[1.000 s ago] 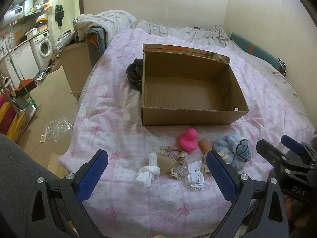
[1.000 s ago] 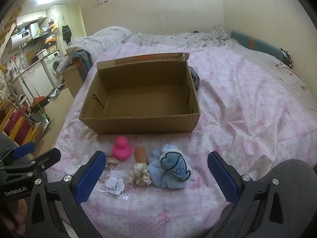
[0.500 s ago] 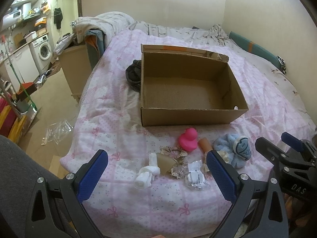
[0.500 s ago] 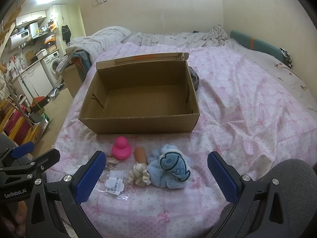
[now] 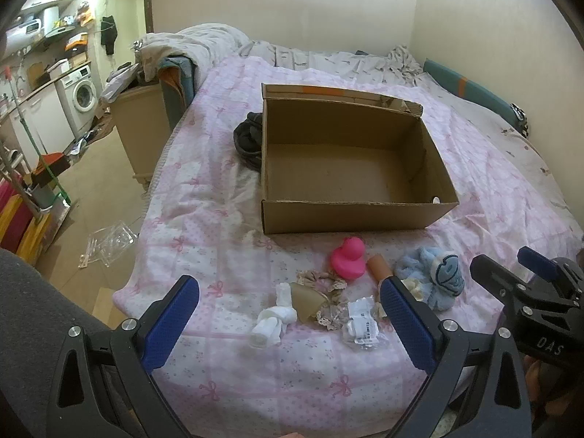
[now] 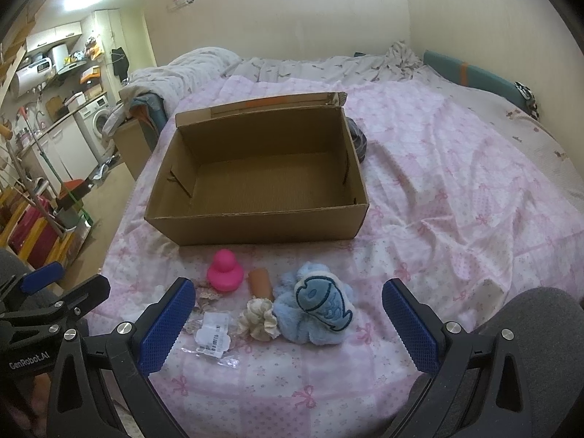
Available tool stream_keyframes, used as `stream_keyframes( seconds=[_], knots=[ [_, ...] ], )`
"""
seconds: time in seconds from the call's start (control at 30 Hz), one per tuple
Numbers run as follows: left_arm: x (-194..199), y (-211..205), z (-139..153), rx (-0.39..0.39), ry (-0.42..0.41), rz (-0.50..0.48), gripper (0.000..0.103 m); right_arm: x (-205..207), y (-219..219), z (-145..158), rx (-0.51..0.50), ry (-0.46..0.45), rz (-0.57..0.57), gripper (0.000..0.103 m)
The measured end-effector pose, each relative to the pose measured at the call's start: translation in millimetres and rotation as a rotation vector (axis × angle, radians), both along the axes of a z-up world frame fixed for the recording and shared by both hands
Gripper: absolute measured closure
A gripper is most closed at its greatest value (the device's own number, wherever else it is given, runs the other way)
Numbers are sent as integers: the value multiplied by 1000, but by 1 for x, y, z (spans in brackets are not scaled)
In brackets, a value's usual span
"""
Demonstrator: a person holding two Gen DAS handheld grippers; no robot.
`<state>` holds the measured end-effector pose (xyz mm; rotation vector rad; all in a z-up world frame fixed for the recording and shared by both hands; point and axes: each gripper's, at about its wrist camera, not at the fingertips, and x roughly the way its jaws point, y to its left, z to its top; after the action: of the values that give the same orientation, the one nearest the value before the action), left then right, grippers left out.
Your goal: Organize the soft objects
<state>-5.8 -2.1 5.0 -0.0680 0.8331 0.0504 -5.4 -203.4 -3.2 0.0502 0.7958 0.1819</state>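
Since a second ago almost nothing has changed: both views have only drifted slightly, and every object lies where it lay, so the sorting has, by the look of it, not yet begun. The left gripper [image 5: 290, 304] and the right gripper [image 6: 288, 308] both hang released, jaws spread wide and empty, above the near edge of the pink patterned bedspread [image 6: 438, 189]. The open brown cardboard box [image 6: 255, 226] sits empty in the middle of the bed, and the soft things lie in a loose row just in front of it: a pink rubber duck [image 6: 224, 270], a blue fluffy plush with a fish patch [image 6: 317, 306], a cream ruffled scrunchie [image 6: 258, 319], a rolled white sock [image 5: 273, 317] and a beige lace-trimmed cloth [image 5: 317, 301]. A small plastic-wrapped item with a printed label [image 6: 213, 335] is too crumpled to identify, a short tan cylinder [image 6: 261, 283] is hard to make out, and a dark bundle [image 5: 248, 138] is half hidden behind the box.
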Motion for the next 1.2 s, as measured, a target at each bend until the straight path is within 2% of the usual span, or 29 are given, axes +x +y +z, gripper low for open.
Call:
stream_keyframes(
  seconds=[1.2],
  knots=[
    [0,2,0,5,7,6,4,0,1,0,-12,4,0,0]
  ],
)
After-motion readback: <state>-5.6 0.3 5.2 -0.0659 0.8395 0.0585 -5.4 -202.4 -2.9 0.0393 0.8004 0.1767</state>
